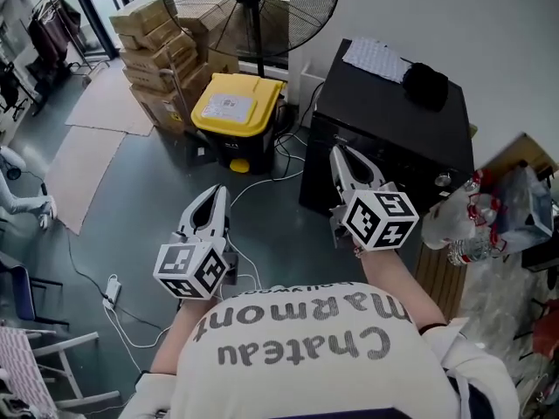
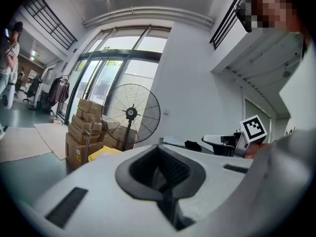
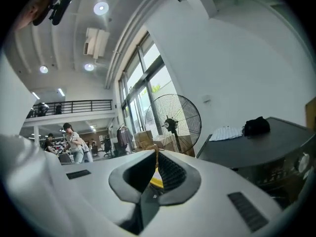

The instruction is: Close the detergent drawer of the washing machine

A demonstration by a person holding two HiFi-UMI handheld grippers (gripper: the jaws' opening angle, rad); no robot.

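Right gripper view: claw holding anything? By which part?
Nothing held. Right claw is shut and empty; left claw likewise.

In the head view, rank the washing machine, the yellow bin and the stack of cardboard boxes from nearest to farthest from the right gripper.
1. Washing machine, right beside the right gripper.
2. Yellow bin, on the floor to its left.
3. Cardboard boxes, farther left, beyond the bin.
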